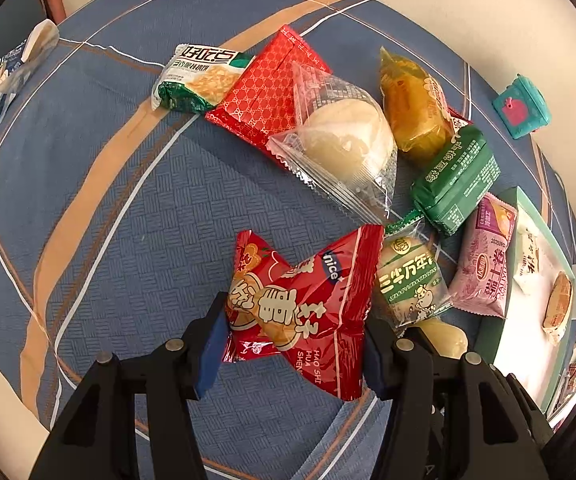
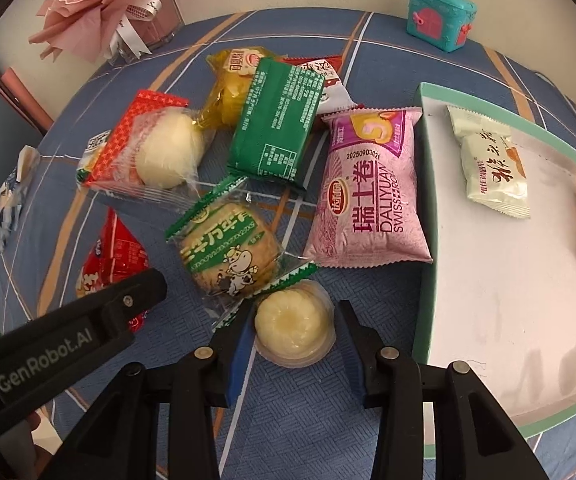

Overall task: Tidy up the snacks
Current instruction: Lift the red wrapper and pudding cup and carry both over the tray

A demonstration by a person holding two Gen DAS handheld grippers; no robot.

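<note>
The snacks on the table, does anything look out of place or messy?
Yes. Most packets lie in a loose heap on the blue cloth, some overlapping: the clear-wrapped bun sits on a red packet. Only two packets are in the white tray. Nothing looks torn or spilled.

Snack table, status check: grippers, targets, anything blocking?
Left gripper shut on red snack packet. Right gripper open, straddling pudding cup, pads not pressing. Cow biscuit pack overlaps the cup's edge. Tray to the right.

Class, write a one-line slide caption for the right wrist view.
Right gripper straddles a jelly cup beside the tray.
</note>
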